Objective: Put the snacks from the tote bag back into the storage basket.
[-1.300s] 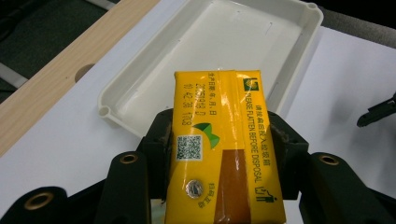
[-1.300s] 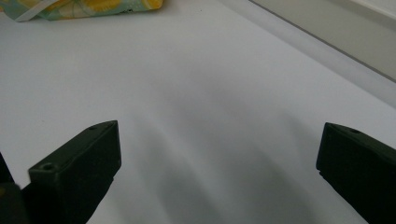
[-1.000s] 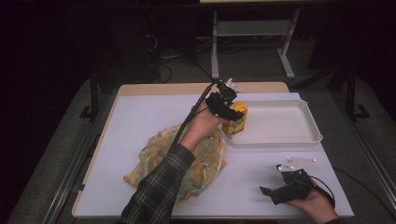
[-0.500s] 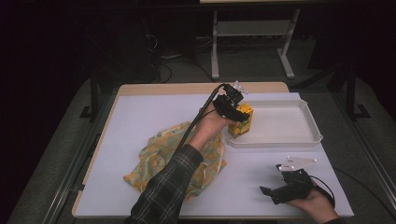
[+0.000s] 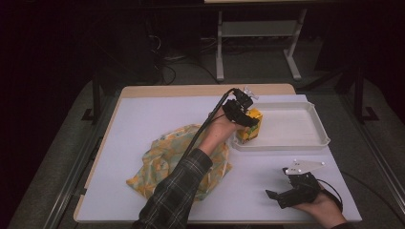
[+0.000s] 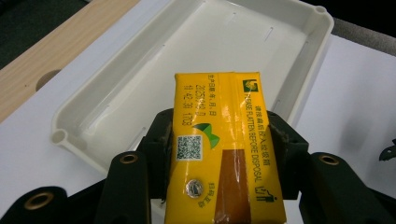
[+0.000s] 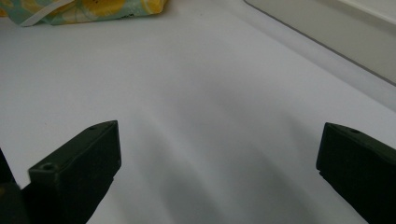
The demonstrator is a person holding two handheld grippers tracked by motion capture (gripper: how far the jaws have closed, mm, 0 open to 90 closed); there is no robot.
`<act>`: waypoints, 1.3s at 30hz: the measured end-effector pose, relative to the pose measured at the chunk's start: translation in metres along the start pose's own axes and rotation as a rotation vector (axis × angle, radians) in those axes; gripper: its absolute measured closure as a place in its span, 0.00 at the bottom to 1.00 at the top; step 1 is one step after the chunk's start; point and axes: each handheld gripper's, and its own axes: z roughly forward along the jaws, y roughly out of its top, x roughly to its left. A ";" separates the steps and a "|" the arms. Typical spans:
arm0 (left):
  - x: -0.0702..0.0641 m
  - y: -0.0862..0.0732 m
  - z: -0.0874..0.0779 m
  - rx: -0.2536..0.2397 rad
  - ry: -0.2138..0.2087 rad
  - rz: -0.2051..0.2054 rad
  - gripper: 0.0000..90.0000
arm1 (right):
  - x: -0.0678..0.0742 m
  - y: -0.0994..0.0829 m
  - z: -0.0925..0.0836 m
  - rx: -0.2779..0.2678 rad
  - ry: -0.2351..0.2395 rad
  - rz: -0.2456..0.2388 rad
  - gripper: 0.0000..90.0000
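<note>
Left gripper point(image 6: 219, 154) is clamped on a yellow carton point(image 6: 224, 144), jaws pressing its two narrow side faces near the sealed top end. The carton's far end sticks out past the fingertips, over the near-left corner of the white tray point(image 6: 187, 60); in the high view the carton point(image 5: 252, 128) sits at the tray's point(image 5: 319, 138) left end, whether touching down or just above cannot be told.

Carton is a small drink box: probably light, walls stiff at the edges but they dent if squeezed hard, glossy print likely a bit slick. The side faces look the best place to hold, as now; the foil straw hole on the face between the jaws should be kept clear.

Right gripper point(image 7: 219, 172) has its fingers wide apart with nothing between them, low over bare table point(image 7: 196, 93), well away from the carton. A patterned cloth point(image 7: 93, 9) lies far beyond its fingertips.
</note>
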 end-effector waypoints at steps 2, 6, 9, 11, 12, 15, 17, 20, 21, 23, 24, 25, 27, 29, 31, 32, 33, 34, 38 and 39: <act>-0.001 0.000 0.002 0.000 -0.002 -0.002 0.57 | 0.000 0.000 0.000 0.001 0.000 0.002 0.00; -0.002 -0.002 0.006 0.007 -0.002 0.001 0.57 | 0.000 0.000 0.000 -0.002 -0.001 0.006 0.00; -0.003 -0.003 0.009 0.016 -0.007 0.004 0.57 | 0.000 0.000 0.000 -0.001 -0.001 0.007 0.00; -0.003 -0.003 0.010 0.024 -0.005 0.011 0.57 | 0.000 0.000 0.000 -0.001 -0.001 0.007 0.00; -0.003 -0.003 0.011 0.027 -0.005 0.009 0.57 | 0.000 0.000 0.000 -0.001 -0.001 0.008 0.00; -0.003 -0.004 0.013 0.036 -0.005 0.015 0.57 | 0.000 0.000 0.000 -0.001 -0.001 0.008 0.00; -0.004 -0.005 0.015 0.037 -0.002 0.016 0.57 | 0.000 0.000 -0.001 -0.001 0.000 0.008 0.00; -0.004 -0.006 0.016 0.038 -0.002 0.018 0.57 | -0.001 0.000 0.000 0.000 -0.001 0.006 0.00; -0.004 -0.006 0.017 0.037 -0.002 0.018 0.57 | -0.001 0.000 -0.001 0.000 -0.001 0.006 0.00; -0.004 -0.008 0.019 0.041 -0.003 0.016 0.57 | 0.000 0.000 -0.001 0.000 -0.001 0.006 0.00; -0.003 -0.008 0.020 0.049 -0.001 0.020 0.57 | 0.000 0.000 -0.001 0.000 -0.001 0.006 0.00; -0.004 -0.009 0.020 0.050 -0.001 0.016 0.57 | -0.001 0.000 -0.001 0.000 -0.001 0.006 0.00; -0.003 -0.010 0.022 0.055 -0.001 0.020 0.57 | -0.001 -0.001 0.000 -0.001 -0.003 0.002 0.00; -0.004 -0.011 0.022 0.057 -0.002 0.019 0.57 | -0.001 0.000 -0.001 -0.002 -0.004 0.002 0.00; -0.004 -0.012 0.022 0.057 0.000 0.023 0.57 | -0.001 0.000 0.000 -0.002 -0.003 0.003 0.00; -0.004 -0.012 0.022 0.059 0.000 0.023 0.57 | -0.001 -0.001 0.000 -0.002 -0.002 0.004 0.00; -0.004 -0.013 0.022 0.059 0.000 0.020 0.57 | -0.001 -0.001 0.000 -0.002 -0.003 0.004 0.00; -0.004 -0.013 0.022 0.065 -0.001 0.031 0.57 | -0.001 0.000 0.000 -0.001 -0.002 0.004 0.00; -0.005 -0.014 0.023 0.072 0.000 0.027 0.57 | -0.001 0.000 0.000 -0.002 -0.002 0.004 0.00; -0.005 -0.014 0.023 0.072 0.000 0.029 0.57 | -0.001 0.000 0.000 -0.002 -0.003 0.004 0.00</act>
